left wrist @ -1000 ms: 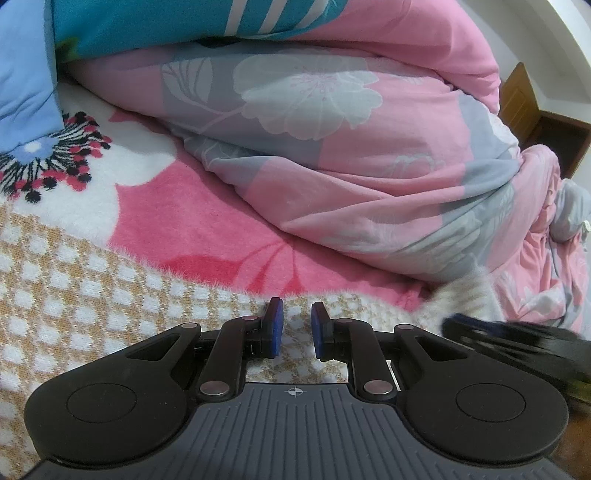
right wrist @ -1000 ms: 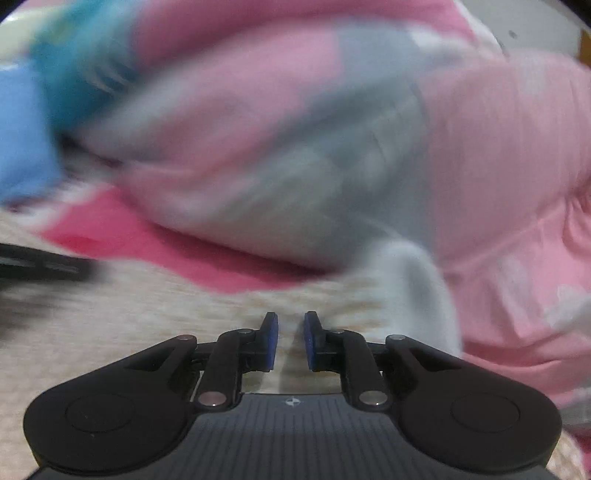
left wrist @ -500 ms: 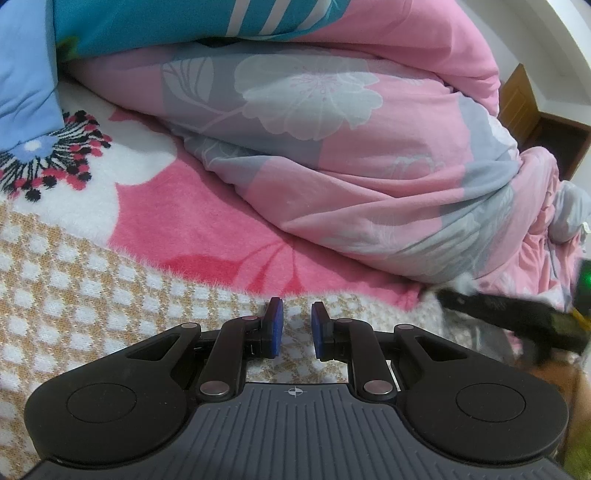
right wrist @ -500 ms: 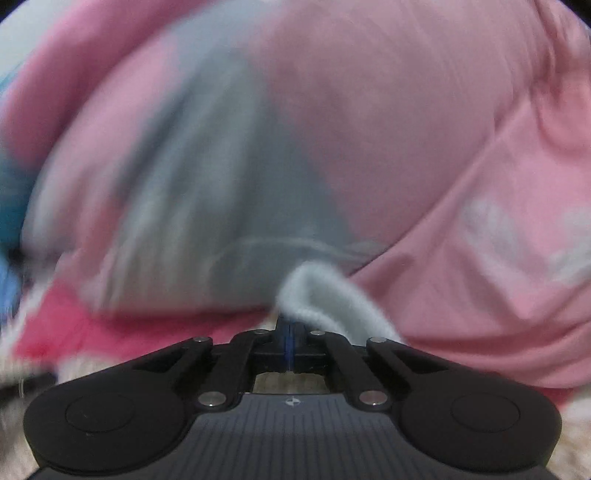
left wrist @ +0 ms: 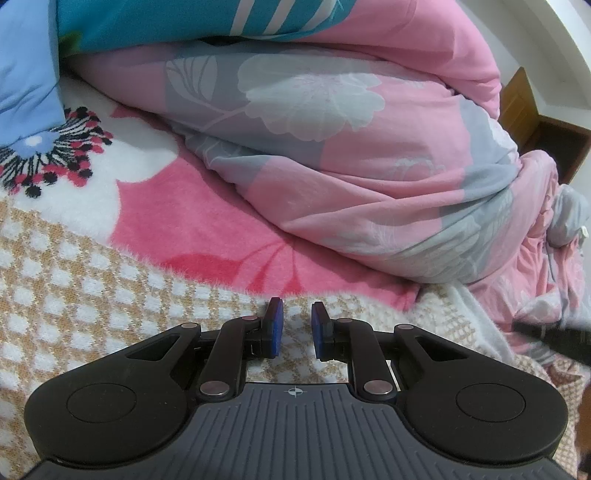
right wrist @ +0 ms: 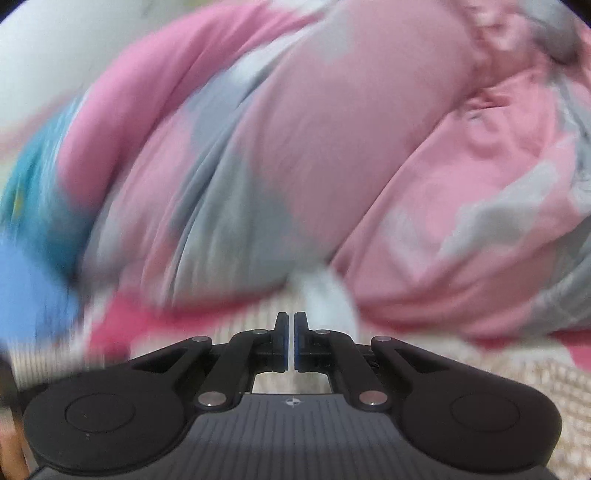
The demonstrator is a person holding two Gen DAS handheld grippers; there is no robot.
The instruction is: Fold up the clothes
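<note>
A tan-and-white checked knit garment (left wrist: 81,291) lies flat on the bed under my left gripper (left wrist: 297,323), which is open and empty just above it. The garment's white edge (left wrist: 476,317) shows at the right. In the blurred right wrist view my right gripper (right wrist: 290,334) has its jaws nearly together with a thin gap between them. A white fold of the garment (right wrist: 325,291) lies just beyond the tips. The frame does not show whether cloth is pinched. The right gripper's dark body (left wrist: 554,338) shows at the right edge of the left wrist view.
A bulky pink-and-grey floral quilt (left wrist: 332,140) is heaped close behind the garment. A pink-and-white flowered blanket (left wrist: 207,221) covers the bed. A blue pillow (left wrist: 26,74) and teal striped cloth (left wrist: 147,22) lie at the back left. Wooden furniture (left wrist: 532,118) stands at the right.
My right gripper closed from open to nearly shut near the garment's white fold, and its view swung. In the left wrist view it shifted rightward. The left gripper has not moved.
</note>
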